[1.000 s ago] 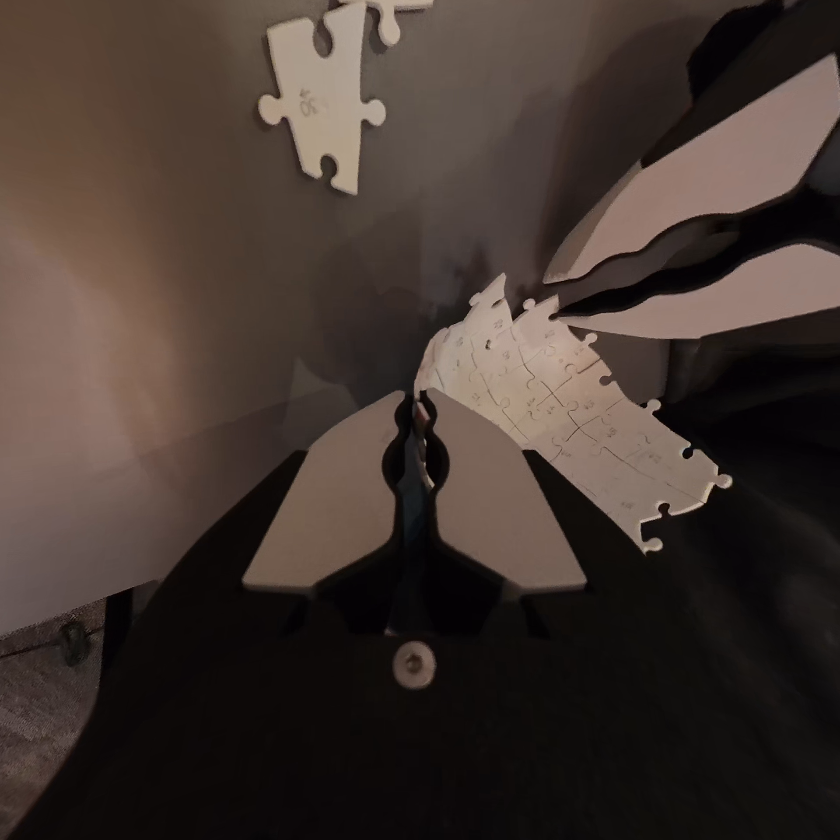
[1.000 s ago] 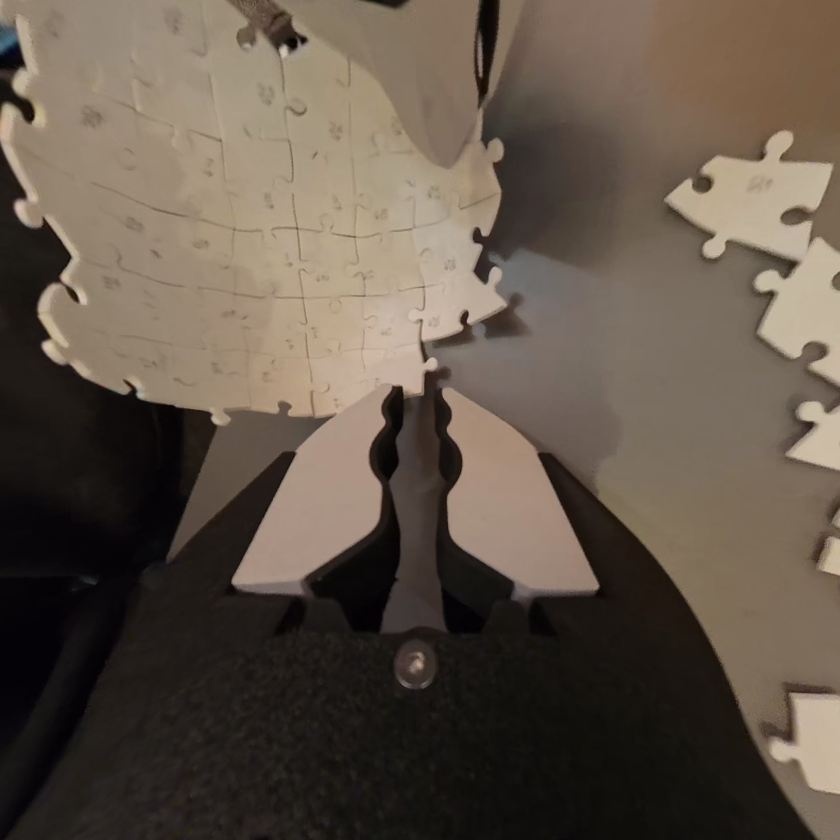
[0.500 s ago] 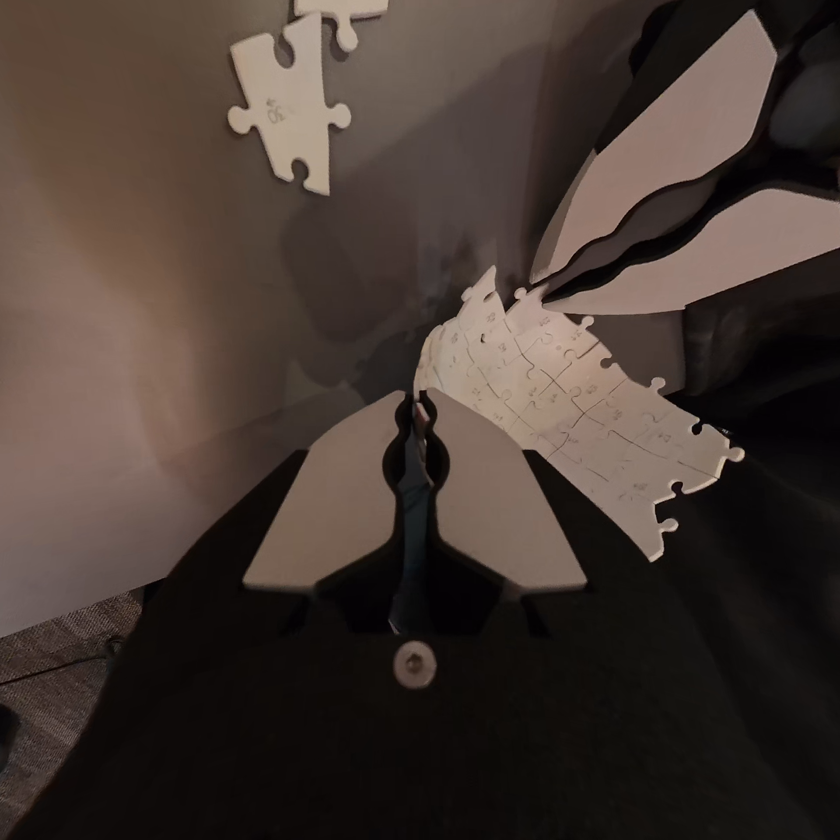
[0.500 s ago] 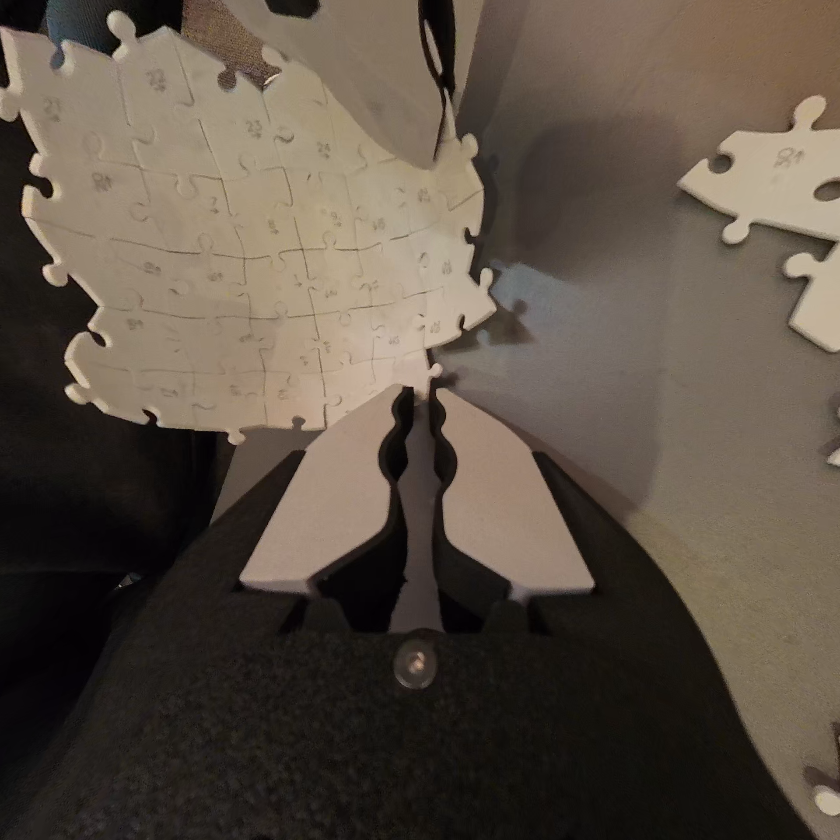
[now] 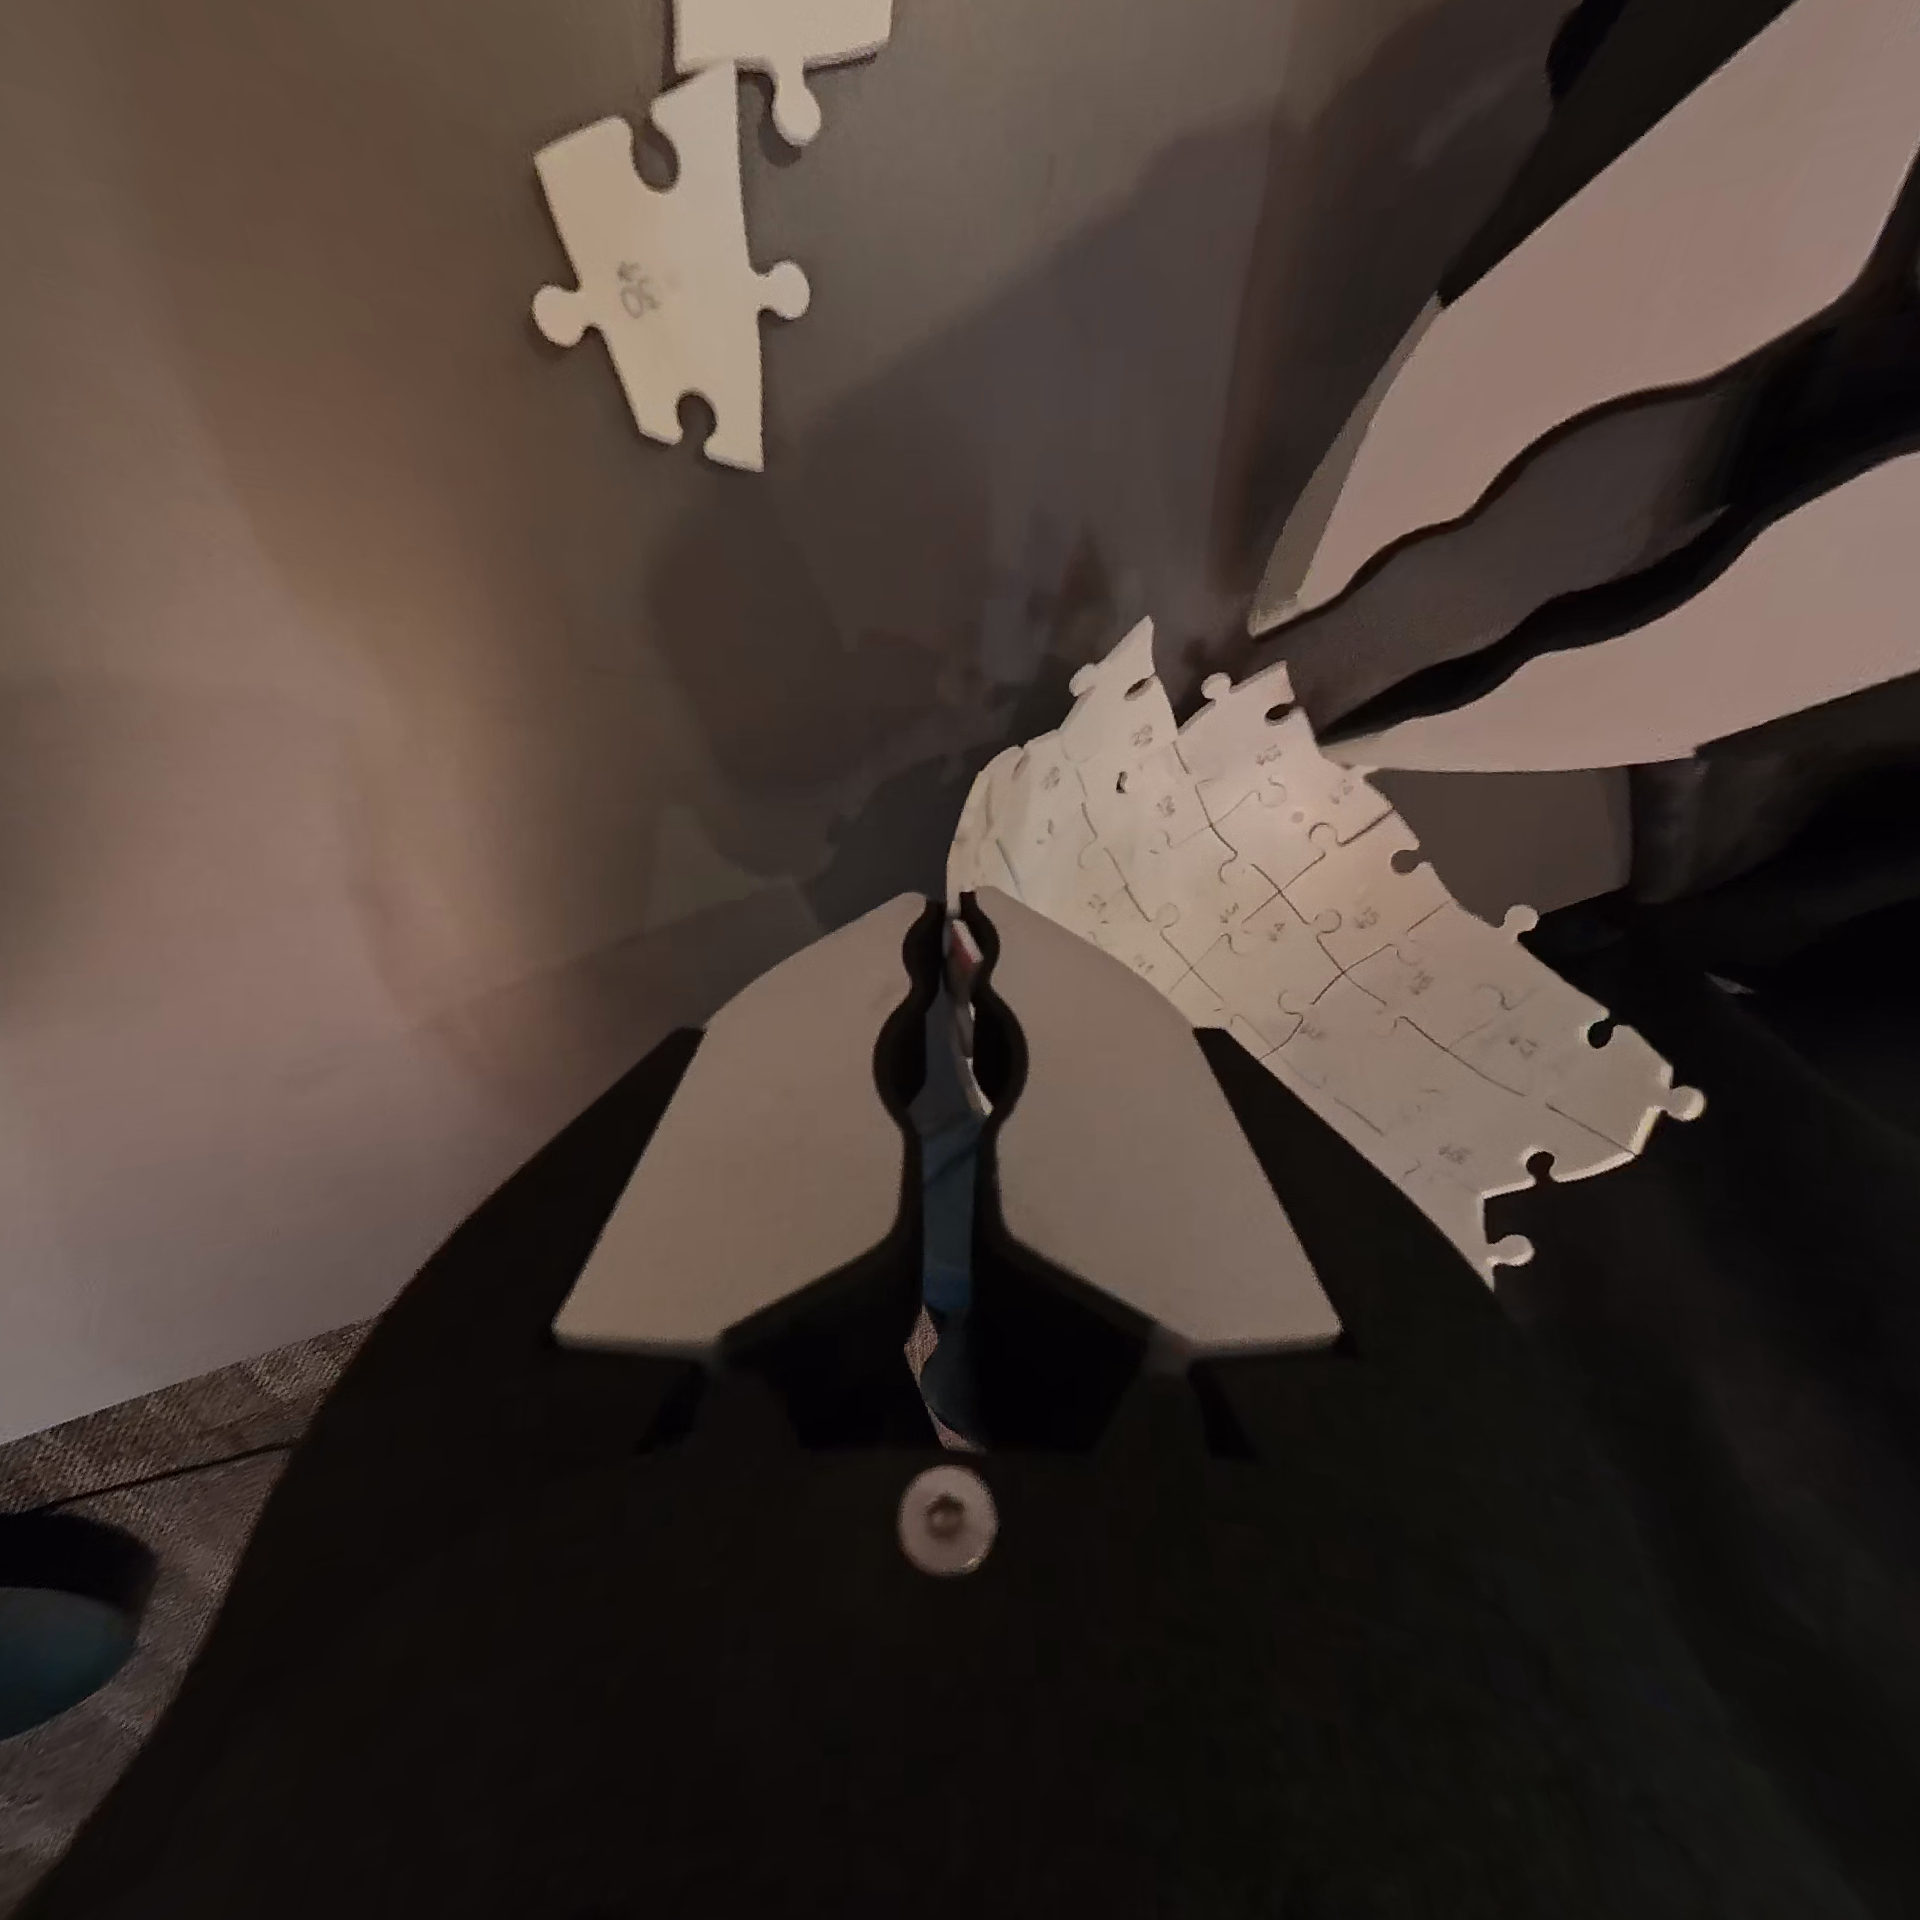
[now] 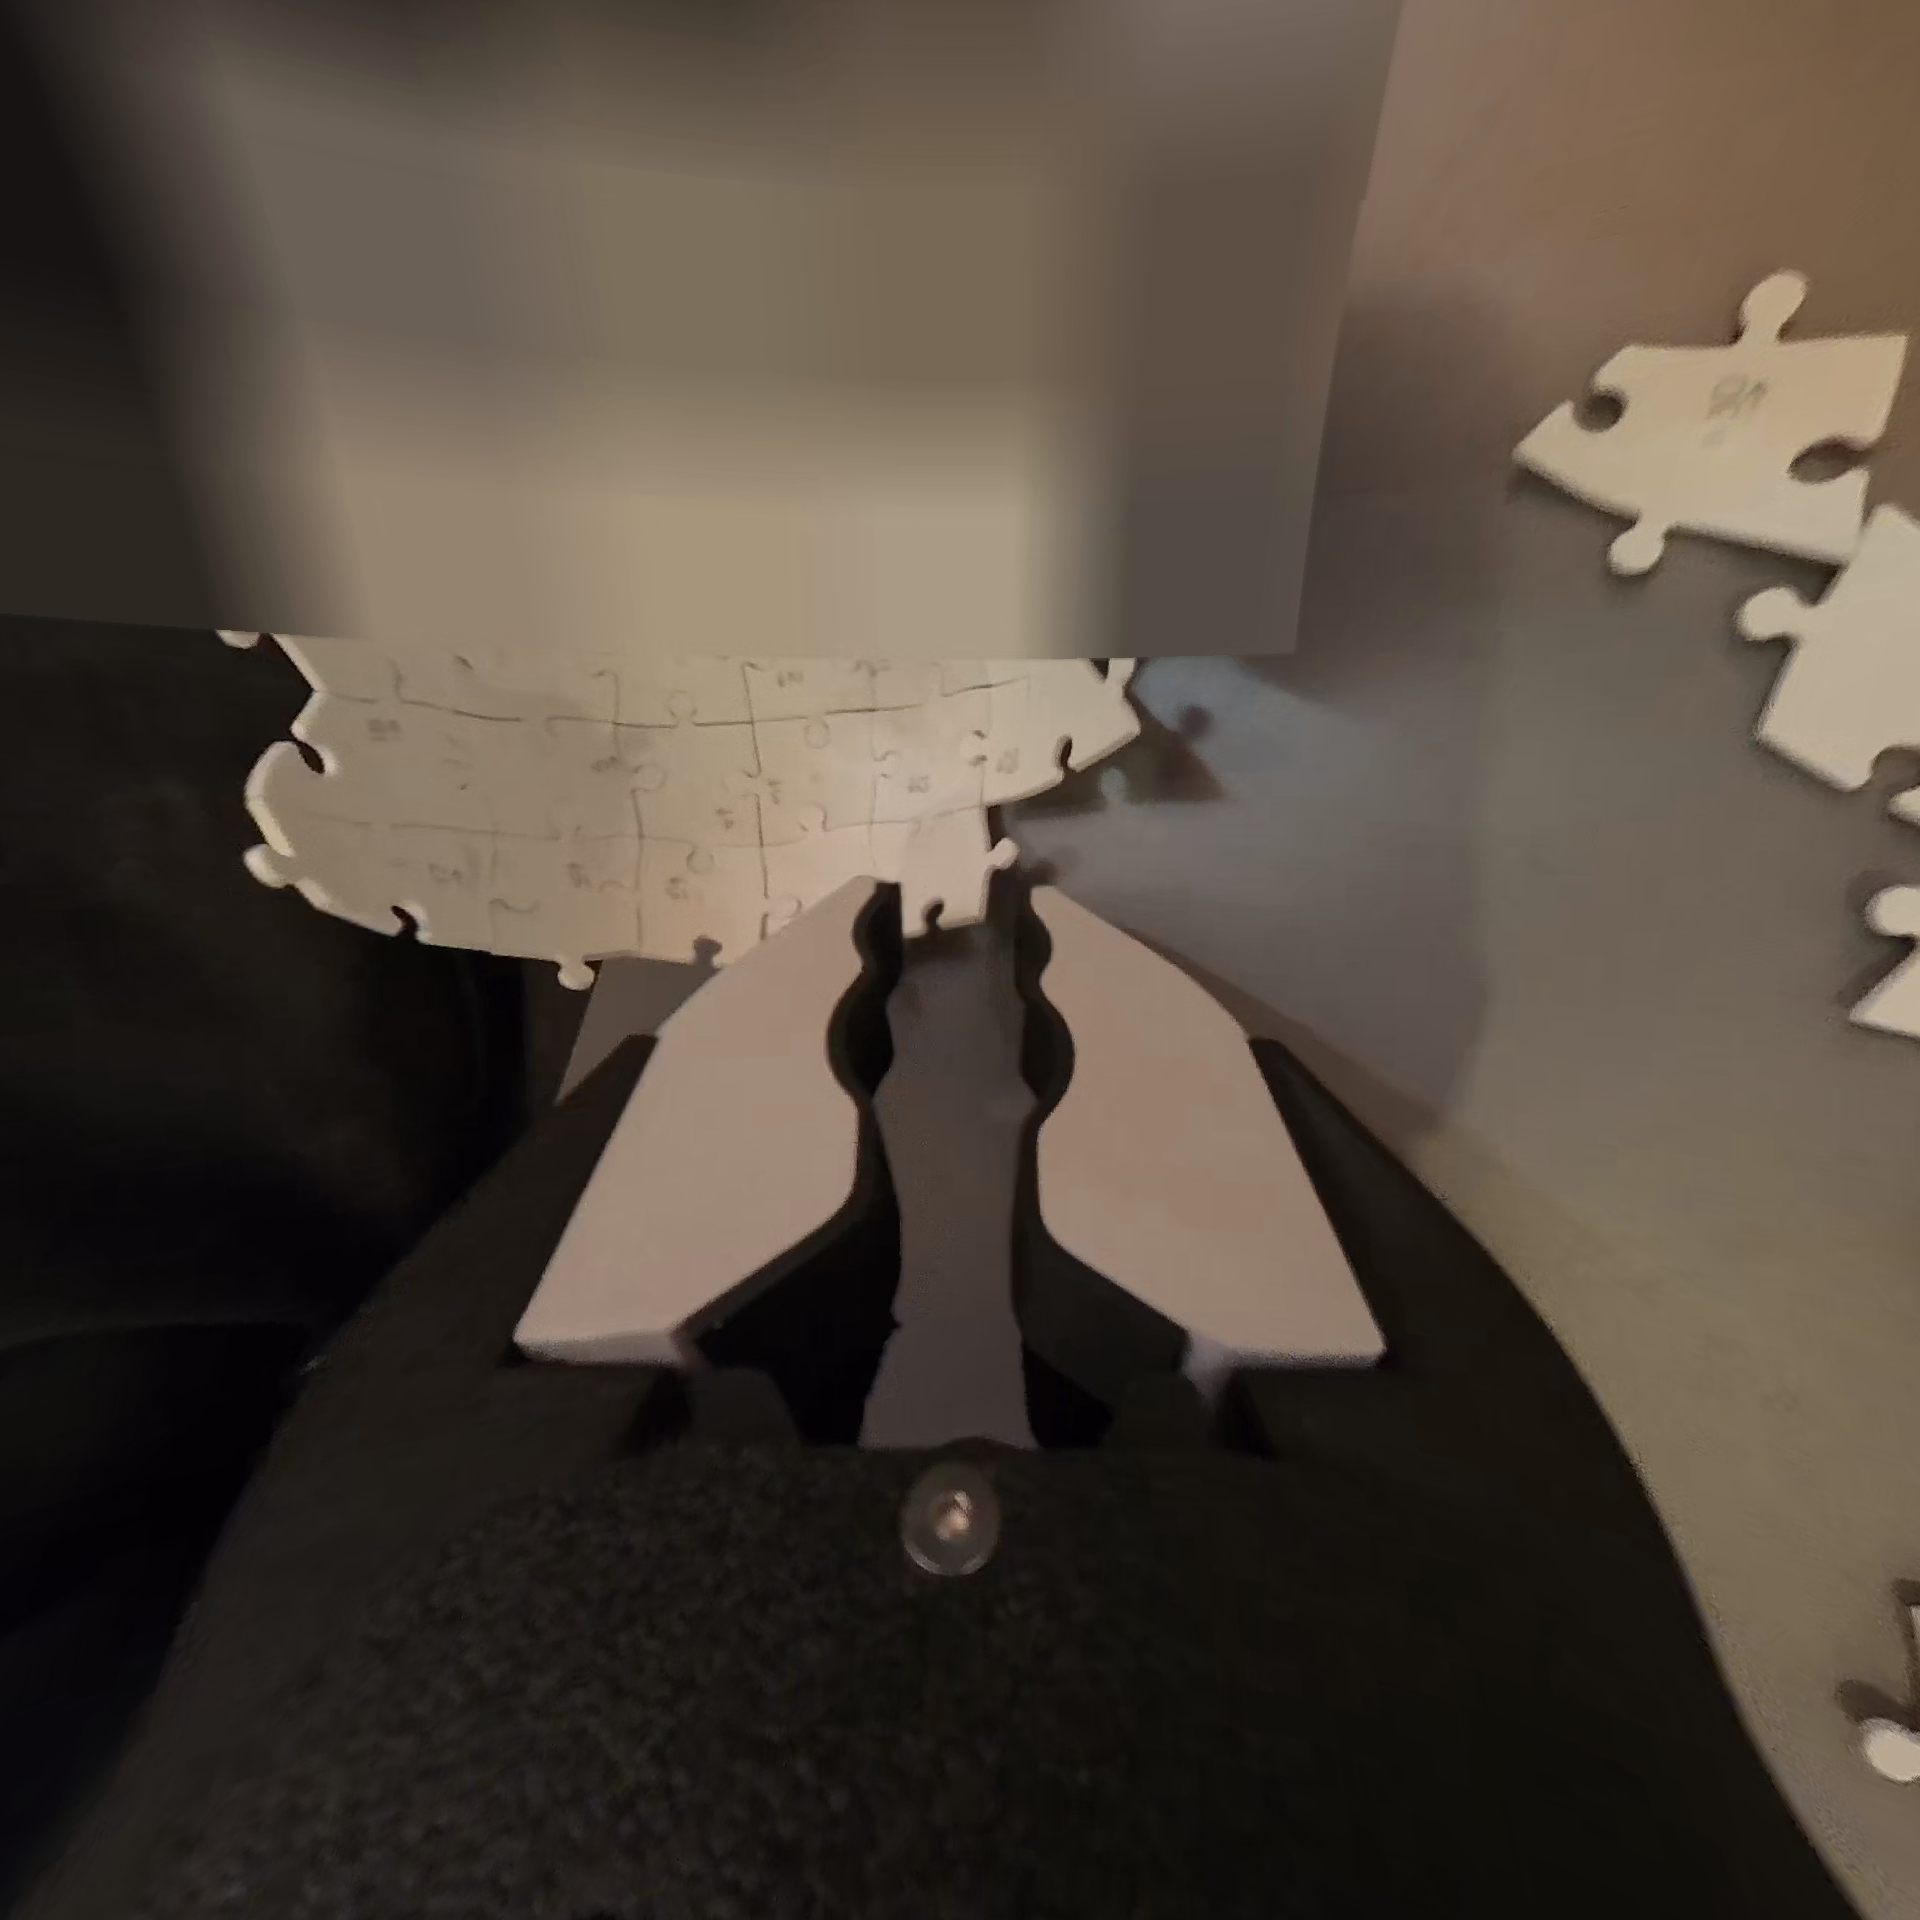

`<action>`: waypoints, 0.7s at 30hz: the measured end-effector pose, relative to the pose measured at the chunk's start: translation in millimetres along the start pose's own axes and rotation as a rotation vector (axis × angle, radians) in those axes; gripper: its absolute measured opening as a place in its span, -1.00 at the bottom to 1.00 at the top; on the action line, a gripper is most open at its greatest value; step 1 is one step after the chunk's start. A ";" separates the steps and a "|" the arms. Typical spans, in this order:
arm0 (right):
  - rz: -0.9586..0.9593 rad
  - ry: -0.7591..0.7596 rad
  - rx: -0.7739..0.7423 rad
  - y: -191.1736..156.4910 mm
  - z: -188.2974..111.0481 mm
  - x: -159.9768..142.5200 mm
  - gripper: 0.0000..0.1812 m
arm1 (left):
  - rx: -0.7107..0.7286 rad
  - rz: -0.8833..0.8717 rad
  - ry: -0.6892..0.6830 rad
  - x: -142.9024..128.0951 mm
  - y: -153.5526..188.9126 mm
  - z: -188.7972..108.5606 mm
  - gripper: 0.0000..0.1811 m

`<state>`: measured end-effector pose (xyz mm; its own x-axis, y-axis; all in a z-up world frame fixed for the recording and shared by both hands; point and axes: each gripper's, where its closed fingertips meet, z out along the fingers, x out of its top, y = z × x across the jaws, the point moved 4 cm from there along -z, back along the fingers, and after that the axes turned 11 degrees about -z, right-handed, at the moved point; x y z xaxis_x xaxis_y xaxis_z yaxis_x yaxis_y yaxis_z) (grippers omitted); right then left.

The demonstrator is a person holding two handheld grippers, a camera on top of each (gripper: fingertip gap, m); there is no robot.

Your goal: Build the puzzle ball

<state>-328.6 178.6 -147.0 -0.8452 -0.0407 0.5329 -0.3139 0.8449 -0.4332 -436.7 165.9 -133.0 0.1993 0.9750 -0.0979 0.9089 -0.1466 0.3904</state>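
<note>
The partly built puzzle ball is a curved white panel of joined pieces (image 5: 1299, 935). My left gripper (image 5: 958, 914) is shut on the panel's near edge and holds it above the grey table (image 5: 312, 727). In the right wrist view the panel (image 6: 623, 790) hangs just ahead, with its upper part behind a blurred patch. My right gripper (image 6: 951, 904) is open. The panel's lower corner piece (image 6: 951, 873) stands between its tips, and the pads do not press on it. The right gripper also shows in the left wrist view (image 5: 1294, 681), at the panel's far edge.
Loose white pieces lie on the table: one at the back (image 5: 665, 291), another above it (image 5: 779, 31), and several at the right (image 6: 1735, 457) (image 6: 1860, 665). The table's near edge and grey carpet (image 5: 156, 1455) show at the lower left. The left gripper's tips are roughly 8 centimeters from the right gripper's.
The right gripper's jaws narrowed at the panel's lower edge, then opened wider, and the corner piece now sits between its tips. The left gripper kept hold of the panel throughout.
</note>
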 end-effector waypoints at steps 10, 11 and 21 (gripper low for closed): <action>0.057 -0.018 0.078 2.7 11.9 -5.5 -0.90 | -0.024 0.002 0.033 -6.9 -0.1 -0.4 -0.98; 0.058 -0.016 0.077 3.2 11.8 -5.5 -0.90 | -0.021 0.011 0.031 -7.7 0.3 -0.5 -0.98; 0.056 -0.023 0.056 6.2 10.5 -5.9 -0.91 | 0.023 0.057 0.018 -5.2 3.0 -2.4 -0.98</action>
<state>-330.0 178.4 -160.5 -0.8716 -0.0075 0.4902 -0.2894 0.8150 -0.5020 -435.9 160.8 -129.1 0.2446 0.9678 -0.0593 0.9045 -0.2057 0.3737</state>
